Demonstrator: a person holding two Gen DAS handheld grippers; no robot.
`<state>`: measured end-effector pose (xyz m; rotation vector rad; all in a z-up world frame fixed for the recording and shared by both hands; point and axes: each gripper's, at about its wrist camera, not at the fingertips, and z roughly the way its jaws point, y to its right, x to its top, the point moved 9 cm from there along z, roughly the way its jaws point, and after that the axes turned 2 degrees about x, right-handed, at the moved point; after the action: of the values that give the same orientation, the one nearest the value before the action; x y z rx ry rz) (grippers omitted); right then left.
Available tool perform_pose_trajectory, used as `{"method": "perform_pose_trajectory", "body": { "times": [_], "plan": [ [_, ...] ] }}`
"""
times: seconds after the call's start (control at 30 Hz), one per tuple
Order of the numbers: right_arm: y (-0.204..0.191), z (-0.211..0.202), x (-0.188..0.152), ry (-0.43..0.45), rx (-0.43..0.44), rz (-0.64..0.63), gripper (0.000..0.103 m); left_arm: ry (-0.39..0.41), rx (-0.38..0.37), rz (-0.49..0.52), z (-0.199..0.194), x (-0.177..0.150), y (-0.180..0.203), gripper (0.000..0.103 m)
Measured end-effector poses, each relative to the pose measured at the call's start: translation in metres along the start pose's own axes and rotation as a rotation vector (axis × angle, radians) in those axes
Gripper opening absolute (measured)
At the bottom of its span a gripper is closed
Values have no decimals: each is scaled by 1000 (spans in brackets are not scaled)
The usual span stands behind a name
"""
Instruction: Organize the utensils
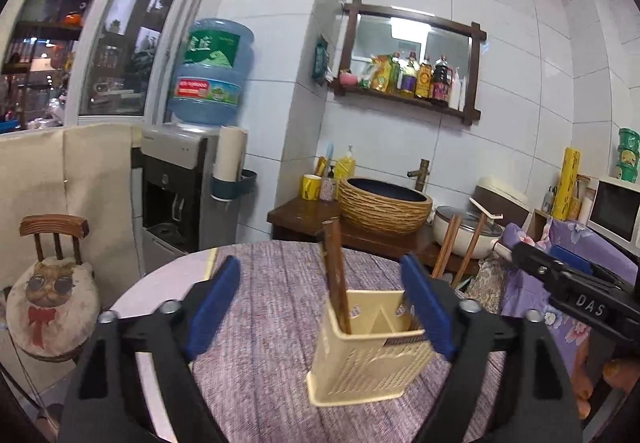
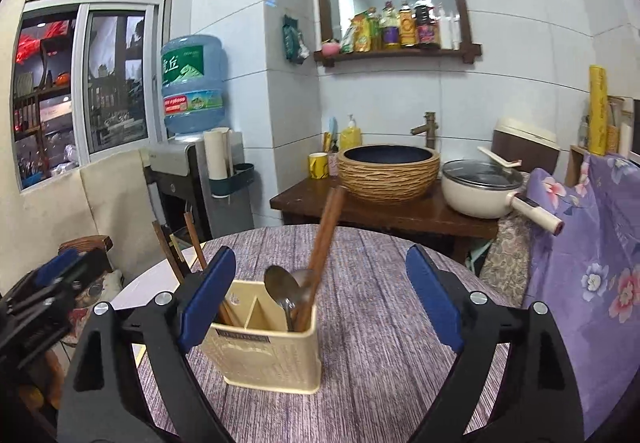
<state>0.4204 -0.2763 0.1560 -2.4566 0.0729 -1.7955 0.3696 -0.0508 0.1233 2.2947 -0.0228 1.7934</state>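
blue-padded left gripper (image 1: 320,299) and right gripper (image 2: 320,295) both gape wide, holding nothing. between them the cream utensil holder (image 2: 266,347) stands upright on the purple tablecloth (image 2: 380,343), spoons (image 2: 282,289) and wooden chopsticks (image 2: 326,227) inside.

Both views evenly lit and fairly bright by cool indoor light from overhead; a ceiling lamp shows as a white glare patch in the mirror (image 1: 412,43), and the glossy wall tiles (image 2: 520,43) carry soft sheen. Shadows are weak and diffuse, with a faint 1 under the utensil holder (image 2: 264,347) on the tablecloth (image 2: 380,343). Strong fisheye bending curves tile lines and the window (image 1: 100,35), corners go black, focus is slightly soft all over, and colours tint bluish-purple.
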Motion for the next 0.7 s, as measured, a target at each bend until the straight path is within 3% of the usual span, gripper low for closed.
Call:
{"method": "perform_pose_trajectory", "body": {
  "times": [0.1, 0.33, 0.53, 0.7],
  "plan": [
    [7, -26, -18, 20, -28, 10, 97, 35, 26, -44, -29, -16, -20, 98],
    [-6, -102, -105, 48, -64, -46, 97, 18, 87, -49, -97, -80, -43, 98],
    [-19, -167, -189, 42, -74, -30, 97, 11, 113, 30, -156, -134, -35, 98],
    [-27, -216, -222, 53, -62, -57, 97, 3, 77, 42, -200, -160, -21, 98]
  ]
}}
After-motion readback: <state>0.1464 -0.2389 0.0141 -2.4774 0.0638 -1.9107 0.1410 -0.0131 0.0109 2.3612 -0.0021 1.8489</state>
